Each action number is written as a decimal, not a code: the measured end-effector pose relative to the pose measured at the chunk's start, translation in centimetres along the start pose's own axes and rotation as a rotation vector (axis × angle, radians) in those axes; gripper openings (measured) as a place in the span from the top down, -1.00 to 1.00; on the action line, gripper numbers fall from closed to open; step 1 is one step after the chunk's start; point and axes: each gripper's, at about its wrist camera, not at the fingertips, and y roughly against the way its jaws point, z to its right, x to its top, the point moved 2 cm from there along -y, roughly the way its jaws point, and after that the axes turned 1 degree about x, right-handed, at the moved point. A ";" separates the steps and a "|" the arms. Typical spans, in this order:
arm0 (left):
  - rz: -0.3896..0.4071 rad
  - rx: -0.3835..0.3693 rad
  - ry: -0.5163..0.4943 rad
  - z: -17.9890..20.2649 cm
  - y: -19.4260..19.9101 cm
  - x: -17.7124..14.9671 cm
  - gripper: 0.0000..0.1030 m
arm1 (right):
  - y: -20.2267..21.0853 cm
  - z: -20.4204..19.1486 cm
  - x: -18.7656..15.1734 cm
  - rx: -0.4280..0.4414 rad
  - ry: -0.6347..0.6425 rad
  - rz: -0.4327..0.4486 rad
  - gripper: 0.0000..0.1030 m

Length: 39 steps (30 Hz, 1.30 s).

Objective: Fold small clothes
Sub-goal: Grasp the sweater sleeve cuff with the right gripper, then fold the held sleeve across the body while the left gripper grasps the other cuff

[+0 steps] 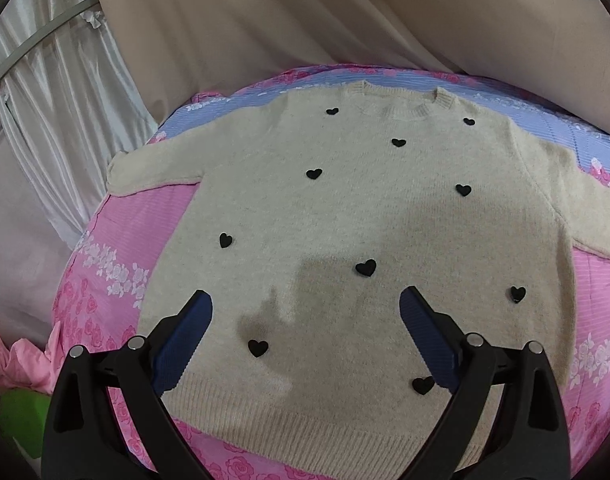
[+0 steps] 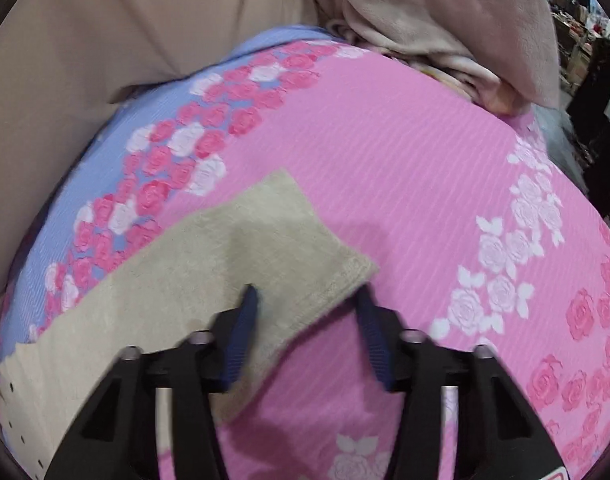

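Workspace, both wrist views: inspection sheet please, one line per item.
Surface: pink and blue rose-print sheet, flat, lightly rippled.
Job's things: cream knit sweater with black hearts, laid face up and unfolded, sleeves spread; its sleeve end lies flat on the sheet.
Clutter: pink bundle and a green item beyond the sheet's edge; a beige plush heap at the far end.
Grippers: left gripper open, over the sweater's lower half; right gripper with jaws apart, astride the sleeve cuff; contact unclear.
Cables: nothing seen.
Surroundings: white curtain, beige drape, cluttered shelves in the distance.
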 end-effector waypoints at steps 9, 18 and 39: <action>0.002 -0.057 -0.012 0.7 -0.7 0.5 -0.80 | 9.0 -7.8 2.2 0.405 0.032 0.128 0.87; -0.001 -0.191 0.100 -1.7 -1.5 1.6 -0.80 | 20.5 -29.6 -4.7 0.833 0.390 0.063 0.87; -0.101 -0.372 0.363 -10.0 -12.5 5.3 -0.87 | 15.3 -50.3 -33.4 0.736 0.938 -0.213 0.07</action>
